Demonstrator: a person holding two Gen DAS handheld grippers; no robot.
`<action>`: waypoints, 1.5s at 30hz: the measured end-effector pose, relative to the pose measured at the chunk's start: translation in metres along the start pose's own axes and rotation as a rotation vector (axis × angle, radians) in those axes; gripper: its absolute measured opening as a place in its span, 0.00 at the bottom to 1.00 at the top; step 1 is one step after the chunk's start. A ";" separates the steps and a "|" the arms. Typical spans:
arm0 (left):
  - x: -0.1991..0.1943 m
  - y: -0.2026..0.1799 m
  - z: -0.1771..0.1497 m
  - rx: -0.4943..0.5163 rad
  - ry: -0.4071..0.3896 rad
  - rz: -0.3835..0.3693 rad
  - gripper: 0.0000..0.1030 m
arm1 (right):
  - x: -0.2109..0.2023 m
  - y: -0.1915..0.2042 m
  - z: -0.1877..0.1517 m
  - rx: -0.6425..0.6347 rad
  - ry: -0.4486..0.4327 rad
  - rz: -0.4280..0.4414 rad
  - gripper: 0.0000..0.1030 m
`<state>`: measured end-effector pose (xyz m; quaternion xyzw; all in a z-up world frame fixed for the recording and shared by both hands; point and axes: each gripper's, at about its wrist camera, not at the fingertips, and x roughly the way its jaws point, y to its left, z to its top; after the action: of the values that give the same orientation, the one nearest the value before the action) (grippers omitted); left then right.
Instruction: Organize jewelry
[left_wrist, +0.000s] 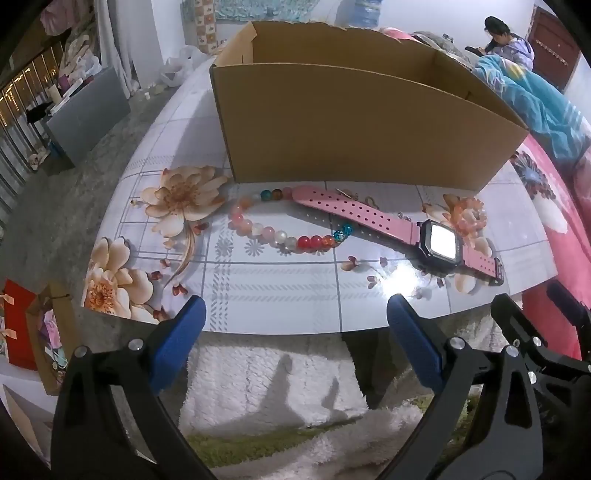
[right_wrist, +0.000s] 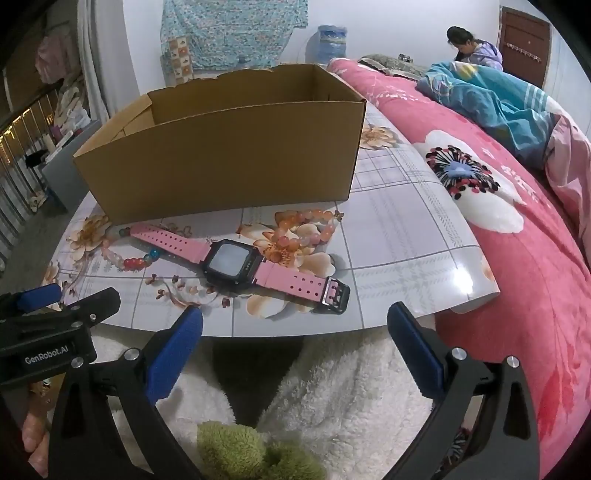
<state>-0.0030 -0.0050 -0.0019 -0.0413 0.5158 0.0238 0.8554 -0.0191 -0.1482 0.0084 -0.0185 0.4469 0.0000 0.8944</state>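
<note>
An open cardboard box (left_wrist: 351, 125) (right_wrist: 221, 155) stands on the floral table top (left_wrist: 258, 291) (right_wrist: 399, 254). In front of it lies a pink-strapped watch with a black square face (left_wrist: 439, 243) (right_wrist: 229, 262). Partly under its strap curls a bracelet of mixed-colour beads (left_wrist: 280, 236) (right_wrist: 133, 262). A peach bead bracelet (left_wrist: 469, 218) (right_wrist: 314, 221) rests beside the watch face. Small gold pieces (left_wrist: 347, 194) lie by the box. My left gripper (left_wrist: 295, 310) hovers open at the table's near edge. My right gripper (right_wrist: 295, 314) is open too, short of the watch buckle, with nothing between its fingers.
A bed with a pink floral cover (right_wrist: 517, 258) and a blue blanket (right_wrist: 498, 99) borders the table's right side. A person (right_wrist: 476, 48) sits at the far end. White fluffy fabric (right_wrist: 332, 387) lies below the grippers. Floor and clutter (left_wrist: 74, 122) are to the left.
</note>
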 end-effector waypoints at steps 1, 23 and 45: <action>0.000 0.000 0.000 0.001 0.000 0.000 0.92 | -0.001 0.001 0.000 0.001 -0.001 -0.001 0.95; -0.001 -0.001 0.000 0.025 -0.019 0.034 0.92 | -0.003 0.000 0.003 0.004 -0.010 0.009 0.95; 0.004 0.002 0.000 0.013 -0.004 0.032 0.92 | -0.005 0.002 0.003 -0.018 -0.042 0.022 0.95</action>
<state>-0.0017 -0.0034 -0.0053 -0.0276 0.5148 0.0345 0.8562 -0.0195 -0.1463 0.0145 -0.0217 0.4284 0.0142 0.9032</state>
